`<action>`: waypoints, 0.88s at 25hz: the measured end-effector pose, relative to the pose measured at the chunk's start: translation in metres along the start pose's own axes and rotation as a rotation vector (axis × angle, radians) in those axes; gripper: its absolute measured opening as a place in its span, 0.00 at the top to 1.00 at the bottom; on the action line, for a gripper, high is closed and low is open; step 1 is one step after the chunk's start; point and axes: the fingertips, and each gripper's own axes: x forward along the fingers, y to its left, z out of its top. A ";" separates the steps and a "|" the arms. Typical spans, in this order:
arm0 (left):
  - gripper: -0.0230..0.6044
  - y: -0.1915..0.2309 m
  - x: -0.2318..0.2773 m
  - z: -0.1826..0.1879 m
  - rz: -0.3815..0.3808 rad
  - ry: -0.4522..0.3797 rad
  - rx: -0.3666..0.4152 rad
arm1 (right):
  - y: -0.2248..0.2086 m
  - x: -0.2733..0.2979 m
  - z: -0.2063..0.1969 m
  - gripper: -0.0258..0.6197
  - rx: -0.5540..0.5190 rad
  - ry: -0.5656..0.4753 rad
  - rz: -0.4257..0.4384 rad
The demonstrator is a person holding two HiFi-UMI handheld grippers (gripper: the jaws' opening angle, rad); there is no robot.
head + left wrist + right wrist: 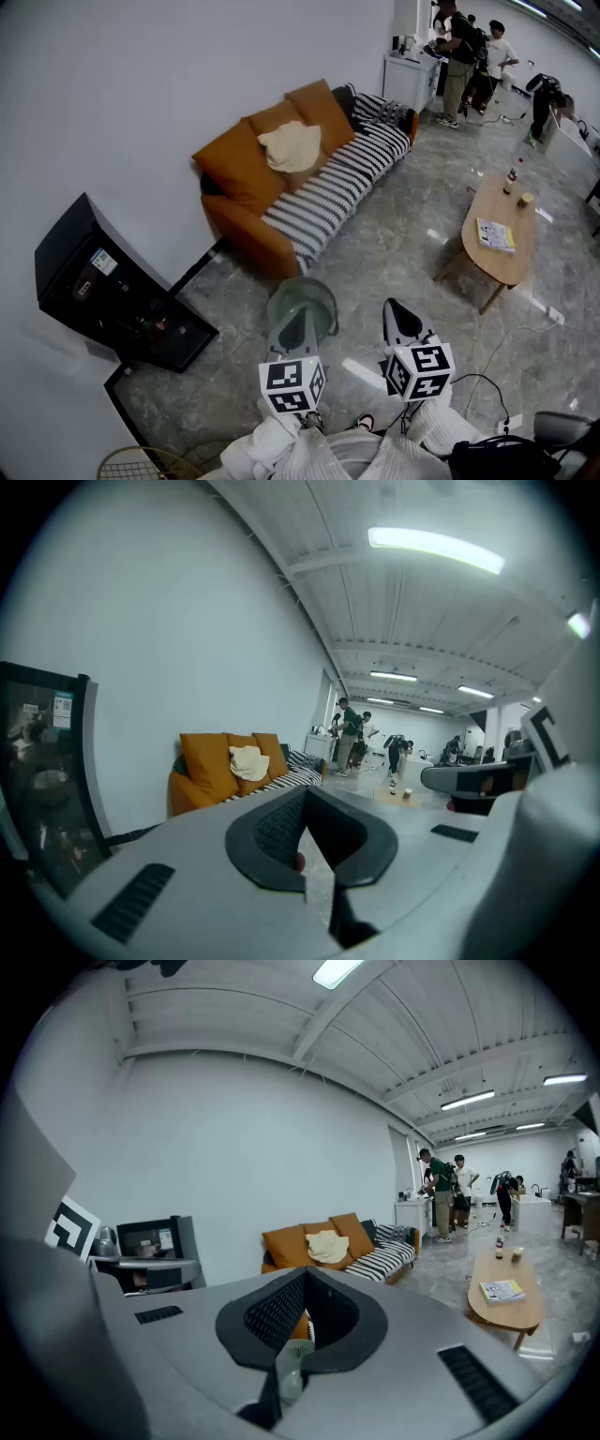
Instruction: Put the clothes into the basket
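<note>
A cream cloth [292,145] lies on the back cushions of an orange sofa [246,169]; it also shows in the left gripper view [247,761] and the right gripper view [327,1246]. A pale green see-through basket [321,289] stands on the floor by the sofa's near end. My left gripper [298,326] hangs over the basket's near side, shut and holding nothing [307,793]. My right gripper [401,319] is beside it to the right, also shut and holding nothing [305,1275]. Both point toward the sofa, well short of the cloth.
A striped cover [330,197] drapes the sofa seat. A black cabinet [98,281] stands at left by the wall. At right is a wooden coffee table [502,246] with a book and bottle. People [461,56] stand far back. Cables [487,384] lie on the floor.
</note>
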 end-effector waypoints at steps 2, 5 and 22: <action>0.96 0.004 -0.001 0.000 0.001 0.004 0.000 | 0.004 0.001 -0.001 0.92 -0.010 0.005 -0.002; 0.96 0.011 -0.001 -0.001 0.003 0.004 -0.004 | 0.011 0.006 -0.003 0.93 -0.018 0.010 -0.001; 0.96 0.078 0.038 0.020 -0.063 -0.001 0.014 | 0.043 0.063 -0.001 0.92 0.085 -0.005 -0.073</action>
